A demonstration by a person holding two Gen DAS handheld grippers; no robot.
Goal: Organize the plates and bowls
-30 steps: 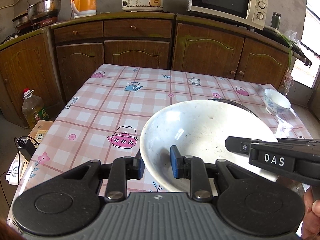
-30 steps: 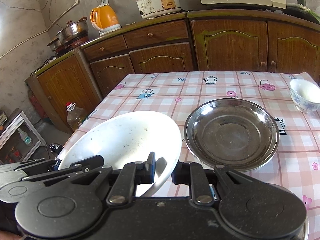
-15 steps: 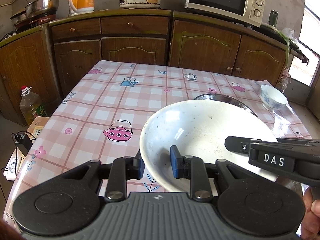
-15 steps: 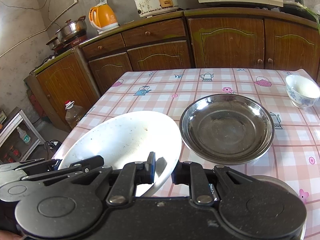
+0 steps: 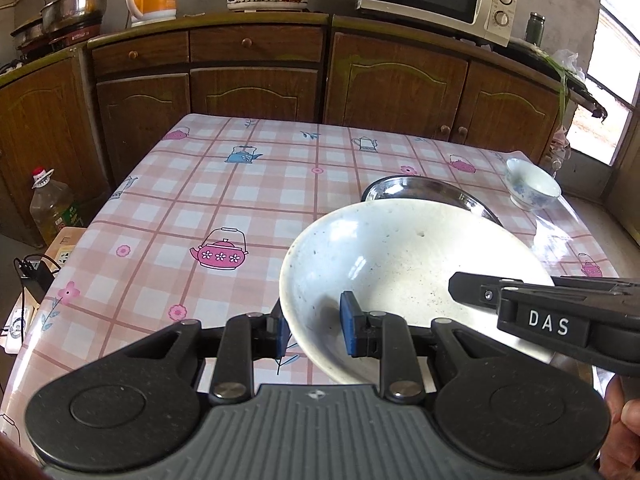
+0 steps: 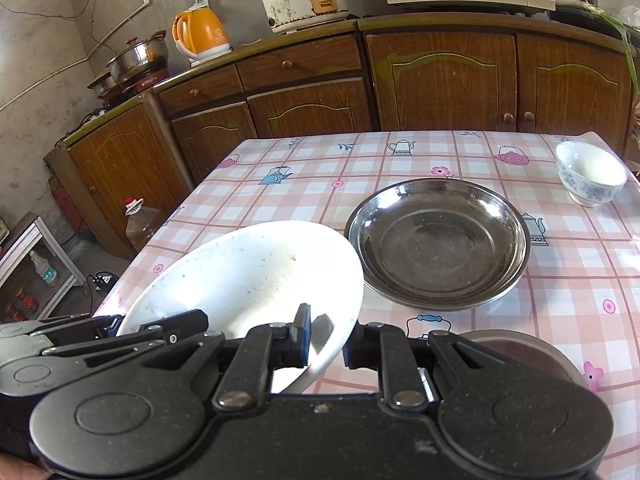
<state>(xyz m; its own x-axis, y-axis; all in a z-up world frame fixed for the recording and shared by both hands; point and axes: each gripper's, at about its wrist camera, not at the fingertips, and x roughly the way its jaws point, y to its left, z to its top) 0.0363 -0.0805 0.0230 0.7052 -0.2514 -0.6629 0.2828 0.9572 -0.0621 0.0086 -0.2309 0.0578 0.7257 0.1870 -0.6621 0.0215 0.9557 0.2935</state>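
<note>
We have the white plate [image 5: 404, 276] up off the table [image 5: 224, 200], carried by both claws — left gripper [image 5: 314, 330] pinching its near-left rim, one pad inside, one under; right gripper [image 6: 326, 338] pinching the near-right rim the same way. Step in hand, as we read it: moving the plate toward the steel plate [image 6: 438, 242], probably to stack it on top. The plate sits tilted, its far edge just short of the steel plate's near rim in the right view. Next move calls for carrying it forward and right, levelling it, centring over the steel plate, then lowering and letting both claws go together. Edges: a small bowl [image 6: 590, 174] stands near the table's far right corner, well apart from the steel plate — no obstacle. Another round metal thing [image 6: 520, 354] lies just under the right gripper, mostly hidden; we keep height there. Left half of the table offers plenty of room.
</note>
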